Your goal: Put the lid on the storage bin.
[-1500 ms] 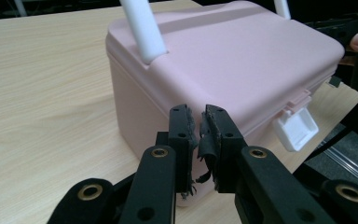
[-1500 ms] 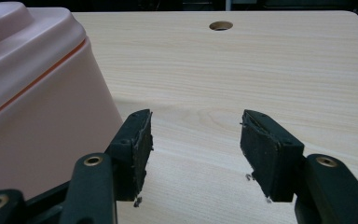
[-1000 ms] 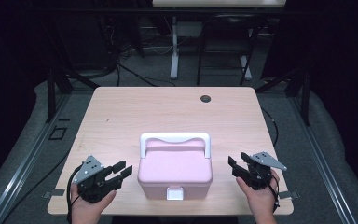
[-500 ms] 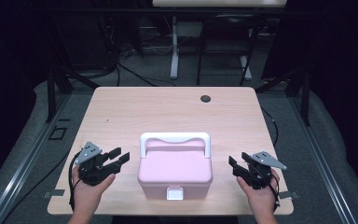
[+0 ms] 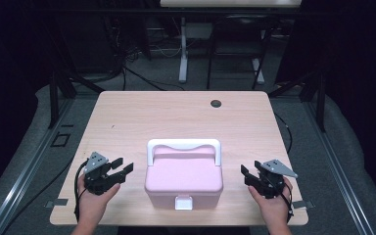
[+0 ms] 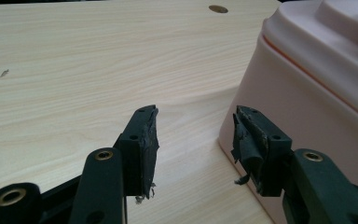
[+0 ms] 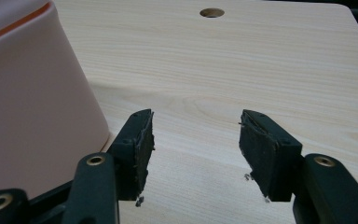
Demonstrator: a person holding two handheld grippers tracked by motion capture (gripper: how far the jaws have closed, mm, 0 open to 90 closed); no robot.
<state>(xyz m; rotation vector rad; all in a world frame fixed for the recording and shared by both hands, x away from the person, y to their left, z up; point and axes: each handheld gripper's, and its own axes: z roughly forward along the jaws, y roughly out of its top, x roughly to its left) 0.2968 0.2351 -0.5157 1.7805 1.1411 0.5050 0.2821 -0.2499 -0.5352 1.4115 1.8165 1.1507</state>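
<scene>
Left gripper view alone shows frayed tape on the fingers [image 6: 145,140].

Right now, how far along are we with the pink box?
Barely started. Done: nothing visible; the pink box sits shut mid-table, white latch down, handle folded flat. In hand: the left gripper has just been opening, nothing between its jaws, close beside the box's left wall; the right gripper waits open at the other side. Left: contact, and everything after.
</scene>
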